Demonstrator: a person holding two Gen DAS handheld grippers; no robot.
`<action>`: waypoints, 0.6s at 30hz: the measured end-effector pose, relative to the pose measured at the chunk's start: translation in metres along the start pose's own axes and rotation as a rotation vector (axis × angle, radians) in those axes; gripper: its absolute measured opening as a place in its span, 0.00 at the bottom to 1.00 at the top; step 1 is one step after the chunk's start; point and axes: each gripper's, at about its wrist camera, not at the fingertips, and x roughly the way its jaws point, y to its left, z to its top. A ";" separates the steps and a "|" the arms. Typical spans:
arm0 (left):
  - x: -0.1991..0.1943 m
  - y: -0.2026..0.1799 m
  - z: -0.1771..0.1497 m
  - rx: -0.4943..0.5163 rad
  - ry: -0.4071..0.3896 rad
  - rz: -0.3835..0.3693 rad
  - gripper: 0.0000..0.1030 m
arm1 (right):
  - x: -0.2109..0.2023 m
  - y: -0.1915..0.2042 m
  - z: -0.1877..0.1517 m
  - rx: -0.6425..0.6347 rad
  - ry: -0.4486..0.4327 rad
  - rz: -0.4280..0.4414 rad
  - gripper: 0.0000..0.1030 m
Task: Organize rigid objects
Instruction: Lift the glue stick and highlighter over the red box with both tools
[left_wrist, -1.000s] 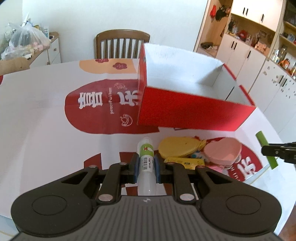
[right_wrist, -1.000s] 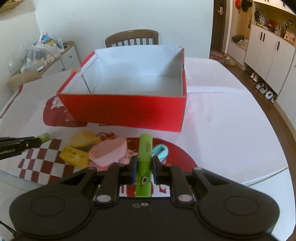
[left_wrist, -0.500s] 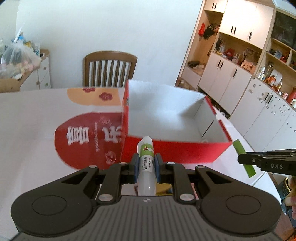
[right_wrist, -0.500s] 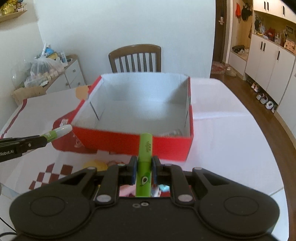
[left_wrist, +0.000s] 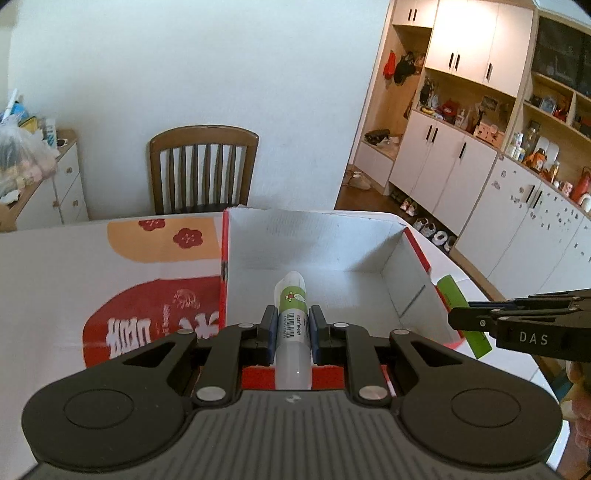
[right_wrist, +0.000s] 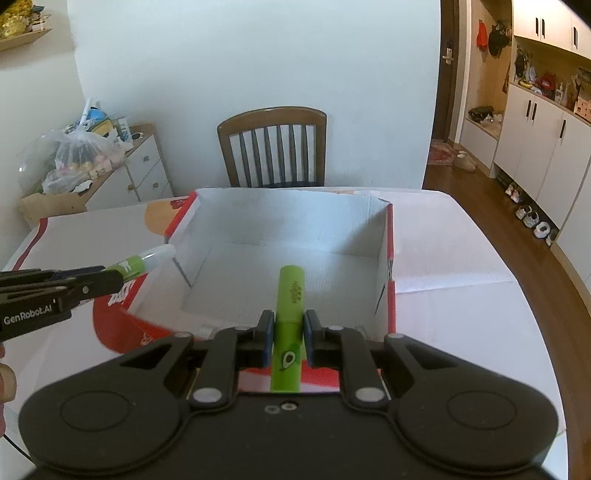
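Gripping is confirmed on both sides. The left gripper (left_wrist: 291, 328) is closed on a white tube (left_wrist: 291, 325) with a green label and a barcode; the tube is pinched at mid-length between the blue-lined pads, its capped end projecting forward over the open red box (left_wrist: 421, 254). In the right wrist view the same tube (right_wrist: 147, 260) is seen entering from the left, its tip just at the box's left wall, held clear of the table. The right gripper (right_wrist: 289, 332) is closed on a green marker (right_wrist: 290, 310) bearing an avocado print; it is clamped near its middle and its far end is pointed over the box (right_wrist: 386, 258) interior. In the left wrist view that marker (left_wrist: 461, 310) is seen at the right, beside the box's right wall.

The box is noted as red outside and white inside; no contents can be made out on the visible part of its floor. It stands on a table (right_wrist: 461, 251) covered by a white cloth with red and orange print. A wooden chair (right_wrist: 271, 147) is placed at the far edge of the table. White cabinets (left_wrist: 461, 166) line the right-hand wall, and a filled plastic bag (right_wrist: 81, 155) rests on a low drawer unit at the left.
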 end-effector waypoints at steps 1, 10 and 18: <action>0.008 0.001 0.005 -0.003 0.011 -0.002 0.17 | 0.005 -0.001 0.002 0.001 0.006 0.000 0.15; 0.062 -0.009 0.024 0.057 0.045 0.028 0.17 | 0.049 -0.011 0.019 -0.024 0.052 -0.002 0.15; 0.110 -0.010 0.030 0.040 0.137 0.035 0.17 | 0.092 -0.023 0.028 -0.029 0.122 0.005 0.15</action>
